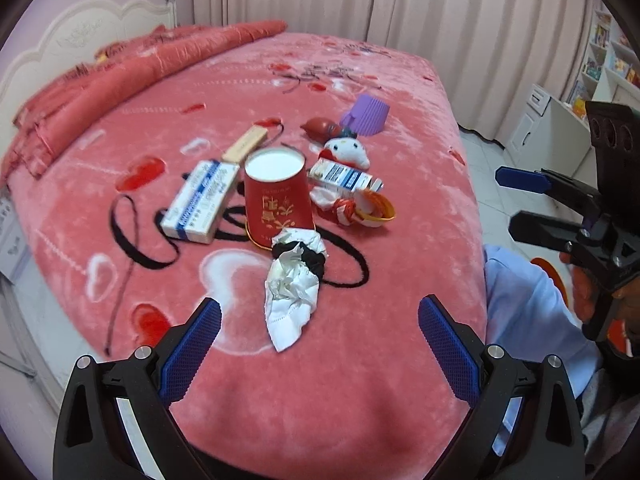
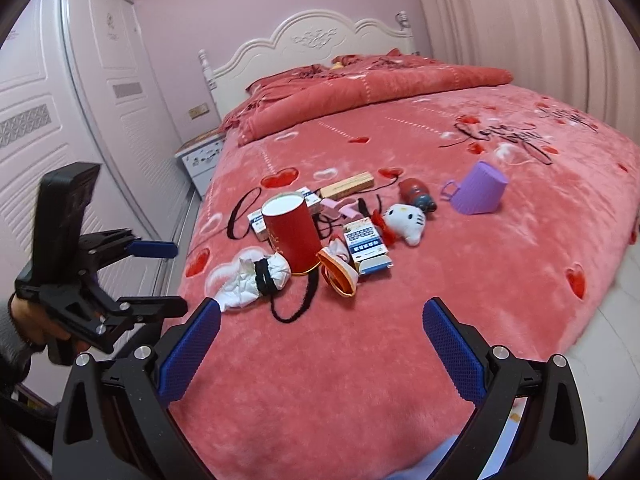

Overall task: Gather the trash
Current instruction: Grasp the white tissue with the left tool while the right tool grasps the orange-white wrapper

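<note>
Crumpled tissue [image 1: 294, 292] on bed [image 1: 360, 400], just beyond gaping left tool [image 1: 320, 320].

Bare blanket [image 1: 320, 392] lies between the spread fingers; at 12 o'clock crumpled tissue [image 1: 294, 292] and the inverted red paper cup [image 1: 277, 196] block the way.

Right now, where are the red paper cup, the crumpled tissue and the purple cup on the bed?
red paper cup [image 1: 278, 204]: left wrist view, on its red side wall.
crumpled tissue [image 1: 292, 292]: left wrist view, on the white wad's middle.
purple cup [image 2: 478, 194]: right wrist view, on its ribbed side.
</note>
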Demonstrator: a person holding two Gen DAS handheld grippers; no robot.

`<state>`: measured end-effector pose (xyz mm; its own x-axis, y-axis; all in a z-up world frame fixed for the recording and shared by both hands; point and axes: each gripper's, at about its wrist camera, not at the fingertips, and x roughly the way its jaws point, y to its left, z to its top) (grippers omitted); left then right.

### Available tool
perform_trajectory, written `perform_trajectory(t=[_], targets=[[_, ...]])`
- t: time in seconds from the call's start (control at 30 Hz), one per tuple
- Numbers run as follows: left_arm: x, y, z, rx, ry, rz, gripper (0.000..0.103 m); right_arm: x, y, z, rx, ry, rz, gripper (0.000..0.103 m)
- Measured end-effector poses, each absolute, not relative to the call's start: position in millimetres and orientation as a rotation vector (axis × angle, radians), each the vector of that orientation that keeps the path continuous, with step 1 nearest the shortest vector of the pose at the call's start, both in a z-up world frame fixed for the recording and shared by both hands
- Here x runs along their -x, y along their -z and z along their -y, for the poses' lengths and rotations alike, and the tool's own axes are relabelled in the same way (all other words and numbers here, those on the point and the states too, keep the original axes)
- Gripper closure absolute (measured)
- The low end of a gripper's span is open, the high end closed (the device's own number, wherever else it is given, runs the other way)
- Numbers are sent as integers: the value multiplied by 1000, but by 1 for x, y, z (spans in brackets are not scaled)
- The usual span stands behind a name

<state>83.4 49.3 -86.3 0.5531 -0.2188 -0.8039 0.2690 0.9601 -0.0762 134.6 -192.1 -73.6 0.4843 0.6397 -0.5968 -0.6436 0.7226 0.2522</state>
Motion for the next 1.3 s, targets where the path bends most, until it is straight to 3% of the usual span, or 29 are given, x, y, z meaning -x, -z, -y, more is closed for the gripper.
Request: perform_trajectory(t=[0.17,0.23,0.3,0.47,0.53,0.67,0.77,0.87,0.97,1.03,1.1,1.2,1.3], targets=[[-104,107,-55,-28,352,-998,6,-157,90,176,-1,-851,-750,8],[-110,113,-52,-56,361,-1007,6,-166,97,170,5,-885,-771,34],[-116,120,-52,-57,370,-1023,6,-176,107,159,38,-902,-809,43],[-132,133,-55,-63,379,-1038,6,-196,120,145,66,-893,-829,45],[-139,136,-60,-9,393,-1041,6,-204,126,142,70,-890,-843,52],[-146,142,-64,2,398,-1041,6,-217,140,133,84,-893,-886,54],[-152,148,-66,31,415,-1058,23,-222,146,126,90,-902,-900,60],[-155,150,-66,29,426,-1054,25,-227,151,120,85,-908,-911,65],[-159,150,-65,39,441,-1047,34,-230,155,115,85,-909,-922,66],[-163,157,-61,16,447,-1070,34,-232,158,110,94,-907,-930,80],[-165,161,-58,8,450,-1072,35,-234,163,108,96,-905,-950,82],[-169,157,-60,24,443,-1063,60,-234,162,111,71,-900,-935,86],[-164,152,-65,38,442,-1063,60,-227,154,115,67,-909,-910,87]])
